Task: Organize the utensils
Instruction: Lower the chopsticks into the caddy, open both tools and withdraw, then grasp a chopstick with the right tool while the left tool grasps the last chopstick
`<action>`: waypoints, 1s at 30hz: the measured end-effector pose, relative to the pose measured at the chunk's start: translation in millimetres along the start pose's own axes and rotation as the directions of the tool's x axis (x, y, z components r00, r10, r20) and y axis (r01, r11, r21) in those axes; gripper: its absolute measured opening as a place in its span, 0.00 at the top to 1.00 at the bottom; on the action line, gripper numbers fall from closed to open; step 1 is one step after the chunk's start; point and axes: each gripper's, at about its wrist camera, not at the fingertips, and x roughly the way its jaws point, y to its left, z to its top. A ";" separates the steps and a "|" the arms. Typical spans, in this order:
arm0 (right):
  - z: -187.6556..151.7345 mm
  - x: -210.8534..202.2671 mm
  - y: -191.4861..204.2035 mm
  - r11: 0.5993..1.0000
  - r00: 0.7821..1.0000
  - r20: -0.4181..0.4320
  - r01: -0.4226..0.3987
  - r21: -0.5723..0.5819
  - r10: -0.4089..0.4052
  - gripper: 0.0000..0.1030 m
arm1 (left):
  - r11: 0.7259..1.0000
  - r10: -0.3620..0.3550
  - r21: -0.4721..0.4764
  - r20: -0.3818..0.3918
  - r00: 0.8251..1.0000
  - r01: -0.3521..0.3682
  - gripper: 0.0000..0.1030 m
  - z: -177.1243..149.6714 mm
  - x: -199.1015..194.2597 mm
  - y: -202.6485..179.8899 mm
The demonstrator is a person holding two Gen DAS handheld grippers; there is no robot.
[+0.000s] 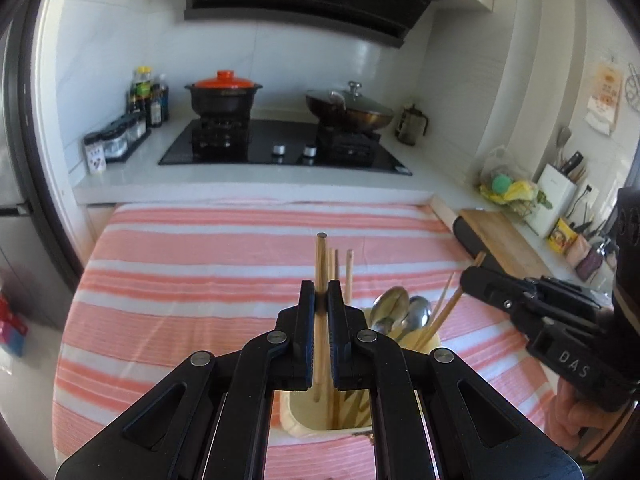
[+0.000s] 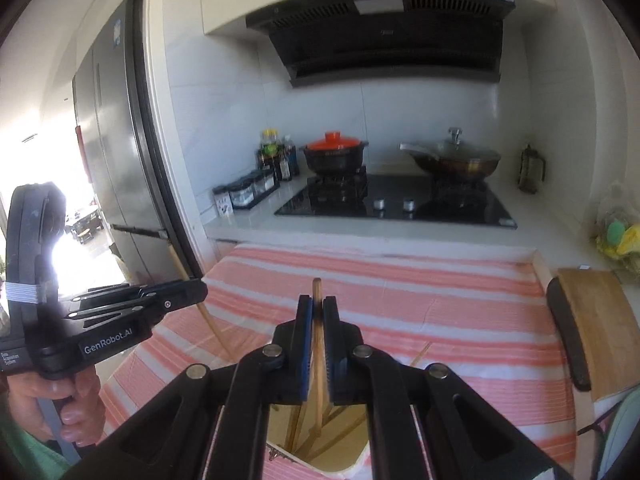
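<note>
Directly below both tongs stands the cream-coloured, open-topped utensil holder [image 1: 298,420] on the bench, which is covered with a pink-and-white striped cloth [image 1: 200,280]. The left tongs [image 1: 322,296] are clenched on a single pale wooden chopstick [image 1: 320,264], held upright with its lower end already inside the holder's mouth. The right tongs [image 2: 318,312] grip a second wooden chopstick [image 2: 317,292] the same way, its lower end reaching down into the same holder [image 2: 348,464]. Just to the right of the left tongs, more chopsticks lean in the holder, and two shiny metal spoons [image 1: 400,310] stand bowl-up beside them. Well beyond the tongs lies a black glass hob [image 1: 280,146] carrying a black pot with an orange lid [image 1: 224,94] and a lidded wok [image 1: 348,110].

Judging by this, the step in hand is dropping chopsticks into the holder, and much of the sorting looks done. Next, each pair of tongs would need to lower a little so the stick sits deep, then let go without knocking the neighbouring sticks; the two tools are near each other, so releasing one at a time seems safer.
</note>
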 end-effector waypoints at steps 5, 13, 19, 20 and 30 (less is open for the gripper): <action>-9.6 46.9 -7.3 0.999 0.993 -0.111 0.035 0.012 -0.034 0.93 | 0.996 -0.004 -0.085 -0.101 0.995 -0.005 0.64 -3.3 21.2 6.7; -4.8 -63.0 -4.6 0.999 0.997 0.074 0.038 -0.013 -0.037 0.47 | 1.000 -0.004 -0.012 -0.066 0.998 0.003 0.22 -35.7 -66.1 31.1; -127.7 -140.6 -2.9 0.979 0.993 -0.004 0.116 -0.170 -0.119 0.46 | 0.992 0.077 0.112 -0.243 0.967 -0.051 0.16 -163.1 -115.8 46.6; -159.4 -148.5 -2.6 0.973 0.990 -0.021 0.131 -0.188 -0.138 0.46 | 0.993 0.086 0.102 -0.259 0.962 -0.061 0.16 -186.7 -121.3 48.0; -341.1 -169.0 -11.9 0.988 0.983 -0.138 0.134 0.081 -0.122 0.46 | 0.993 -0.022 -0.117 -0.267 0.964 -0.009 0.17 -284.2 -137.9 -13.8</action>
